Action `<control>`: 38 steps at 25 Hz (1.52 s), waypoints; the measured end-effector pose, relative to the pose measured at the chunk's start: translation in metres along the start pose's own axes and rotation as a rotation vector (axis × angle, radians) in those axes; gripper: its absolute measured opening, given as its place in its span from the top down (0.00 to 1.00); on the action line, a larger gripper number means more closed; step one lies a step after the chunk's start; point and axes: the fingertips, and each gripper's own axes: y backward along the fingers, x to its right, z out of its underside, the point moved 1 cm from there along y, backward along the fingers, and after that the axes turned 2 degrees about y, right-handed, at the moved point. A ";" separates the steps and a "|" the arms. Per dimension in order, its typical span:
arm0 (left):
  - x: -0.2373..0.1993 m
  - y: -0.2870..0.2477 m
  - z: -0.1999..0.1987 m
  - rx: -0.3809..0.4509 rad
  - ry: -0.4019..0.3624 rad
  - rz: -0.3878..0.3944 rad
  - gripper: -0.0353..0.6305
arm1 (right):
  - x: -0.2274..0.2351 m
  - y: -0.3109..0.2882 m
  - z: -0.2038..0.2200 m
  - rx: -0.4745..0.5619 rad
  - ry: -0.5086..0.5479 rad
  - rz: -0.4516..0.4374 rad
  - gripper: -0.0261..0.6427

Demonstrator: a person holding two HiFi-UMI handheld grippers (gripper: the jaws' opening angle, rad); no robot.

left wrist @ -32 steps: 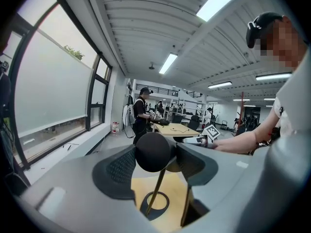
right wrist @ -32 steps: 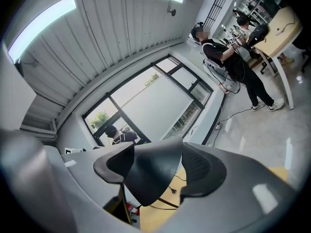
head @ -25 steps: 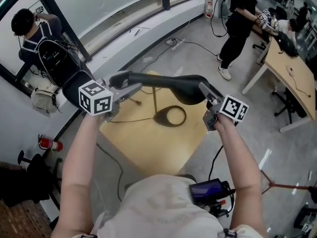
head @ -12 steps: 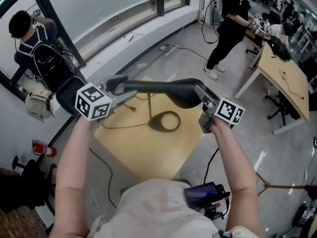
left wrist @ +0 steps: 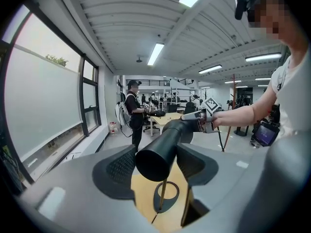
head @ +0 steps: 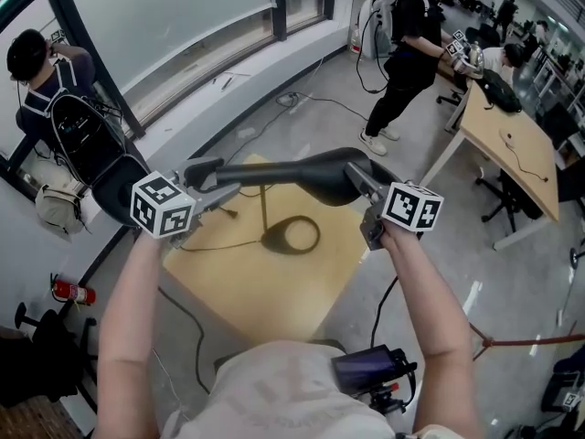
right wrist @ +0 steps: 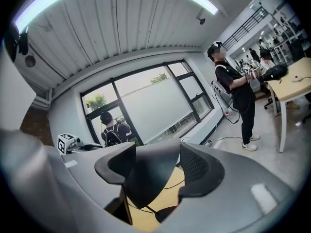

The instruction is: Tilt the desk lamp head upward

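left gripper (head: 218, 183): jaws gripping | right gripper (head: 355, 179): jaws gripping | arms outstretched

**What is hidden near the lamp head**
The right gripper (head: 358, 183) covers the rear end of the lamp head (head: 324, 165). Left of it, the thin pole (head: 264, 210) loses its top behind the lamp arm (head: 256, 170). The distant people (head: 505, 9) beyond it are too small to tell.

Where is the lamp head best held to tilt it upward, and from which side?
Grip the wide flared end of the lamp head, coming from the person's right, as the right tongs do: it lies level and far from the thin pole, so leverage should be good. The left tongs hold the narrow end.
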 end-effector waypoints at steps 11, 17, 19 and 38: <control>-0.001 -0.006 0.013 -0.034 0.038 0.043 0.55 | -0.023 0.005 -0.039 0.023 0.123 0.019 0.54; 0.001 -0.012 0.016 -0.091 -0.054 0.039 0.56 | -0.033 0.006 -0.060 0.035 0.156 0.007 0.54; 0.001 -0.014 0.018 -0.115 -0.097 0.036 0.56 | -0.037 0.005 -0.067 0.042 0.168 0.003 0.54; 0.001 -0.025 0.036 -0.186 -0.176 0.043 0.59 | -0.078 -0.003 -0.109 0.013 0.394 0.032 0.59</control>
